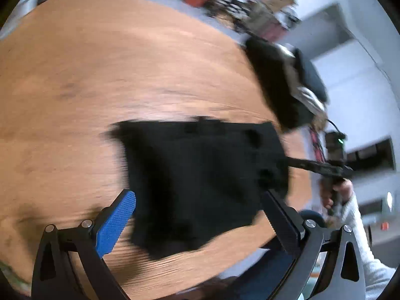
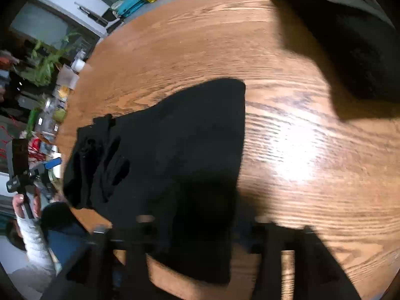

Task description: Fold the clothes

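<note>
Garment (image 1: 200, 180) folded flat on table (image 1: 100, 75); pile (image 1: 282, 82) left. Left gripper (image 1: 197, 222) released, empty. Right gripper (image 2: 200, 250) blurred, cannot tell.

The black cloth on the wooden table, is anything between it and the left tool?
Nothing visible is. The left tool stands open right over the flat black cloth on the round wooden table. The dark clothes pile lies apart, at the table's far edge.

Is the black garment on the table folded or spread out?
Folded: the black garment lies as a compact block with layered edges on the wooden table.
</note>
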